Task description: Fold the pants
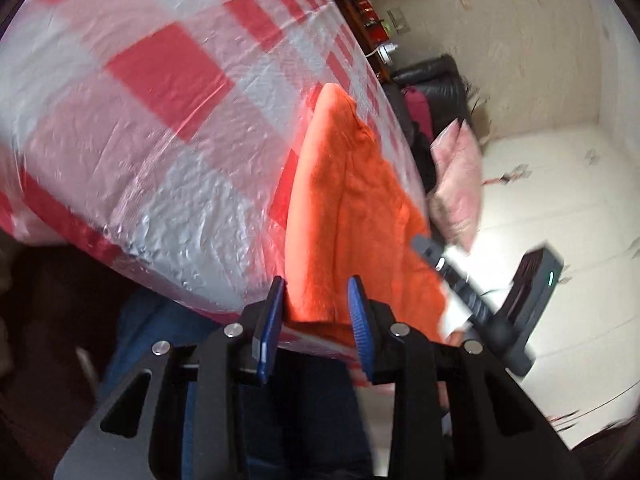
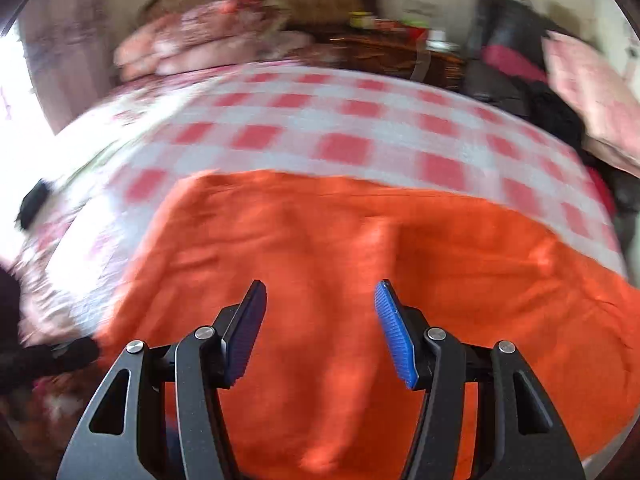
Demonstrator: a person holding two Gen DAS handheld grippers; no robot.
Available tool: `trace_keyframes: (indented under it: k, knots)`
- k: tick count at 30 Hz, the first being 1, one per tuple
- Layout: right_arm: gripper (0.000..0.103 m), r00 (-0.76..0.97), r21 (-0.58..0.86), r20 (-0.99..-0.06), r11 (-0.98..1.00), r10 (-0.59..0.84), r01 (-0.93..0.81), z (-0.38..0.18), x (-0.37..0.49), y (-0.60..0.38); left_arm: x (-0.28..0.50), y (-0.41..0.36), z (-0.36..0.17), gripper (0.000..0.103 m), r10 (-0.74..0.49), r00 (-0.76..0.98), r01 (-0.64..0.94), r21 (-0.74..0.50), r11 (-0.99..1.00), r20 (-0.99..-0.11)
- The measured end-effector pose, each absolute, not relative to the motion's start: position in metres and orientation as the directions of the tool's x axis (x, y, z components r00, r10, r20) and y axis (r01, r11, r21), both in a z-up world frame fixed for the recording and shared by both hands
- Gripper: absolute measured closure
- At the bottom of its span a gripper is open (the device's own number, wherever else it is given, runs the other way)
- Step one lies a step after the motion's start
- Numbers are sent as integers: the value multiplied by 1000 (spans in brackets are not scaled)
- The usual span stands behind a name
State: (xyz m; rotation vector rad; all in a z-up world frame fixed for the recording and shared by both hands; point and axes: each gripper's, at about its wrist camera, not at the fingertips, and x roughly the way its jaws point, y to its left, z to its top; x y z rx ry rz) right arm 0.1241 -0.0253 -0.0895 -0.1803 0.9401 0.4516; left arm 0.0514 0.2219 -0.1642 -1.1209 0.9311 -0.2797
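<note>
Orange pants (image 1: 352, 208) lie on a table with a red-and-white checked plastic cloth (image 1: 152, 120). In the left wrist view my left gripper (image 1: 318, 288) is open, its blue pads either side of the near edge of the pants. The other gripper (image 1: 480, 296) shows at the right of that view beside the pants. In the right wrist view my right gripper (image 2: 320, 292) is open and empty just above the spread orange pants (image 2: 360, 260), which cover the near part of the checked cloth (image 2: 340, 128). Both views are blurred by motion.
Pink cushions (image 1: 460, 176) and a dark sofa (image 1: 432, 76) stand beyond the table's right edge, over a pale floor (image 1: 552, 184). Folded pink bedding (image 2: 200, 40) and a wooden shelf with small items (image 2: 384, 48) stand behind the table.
</note>
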Motion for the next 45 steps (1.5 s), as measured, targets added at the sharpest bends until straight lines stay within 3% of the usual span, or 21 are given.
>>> trace_keyframes:
  k: [7, 10, 13, 15, 23, 32, 35, 40, 45]
  knots:
    - [47, 432, -9, -862, 845, 264, -534, -120, 97, 13, 52, 223, -179, 72, -666, 622, -268, -911, 314, -413]
    - [47, 433, -12, -863, 848, 258, -529, -122, 96, 13, 56, 220, -174, 72, -652, 623, -266, -900, 344, -433]
    - [46, 428, -11, -867, 850, 254, -527, -122, 96, 13, 63, 217, -165, 83, -607, 618, -281, -861, 424, -500]
    - [46, 423, -2, -869, 855, 255, -518, -121, 97, 12, 66, 213, -155, 91, -556, 611, -292, -813, 503, -564]
    - [38, 376, 53, -888, 872, 265, -487, -116, 106, 7, 75, 176, -97, 93, -289, 595, -235, -507, 829, -750]
    - [28, 321, 209, -879, 891, 351, -403, -79, 155, -20, 70, 118, -57, 93, -50, 646, -95, -145, 985, -762]
    - [21, 247, 276, -876, 850, 414, -448, -62, 176, -6, 68, 98, -54, 94, 13, 664, -56, -32, 998, -747]
    - [17, 106, 281, -904, 763, 414, -582, -50, 192, 47, 70, 66, -48, 94, 45, 700, 20, 83, 996, -713]
    - [17, 5, 253, -943, 730, 332, -635, -72, 200, 89, 69, 49, -46, 94, 47, 720, 63, 133, 989, -692]
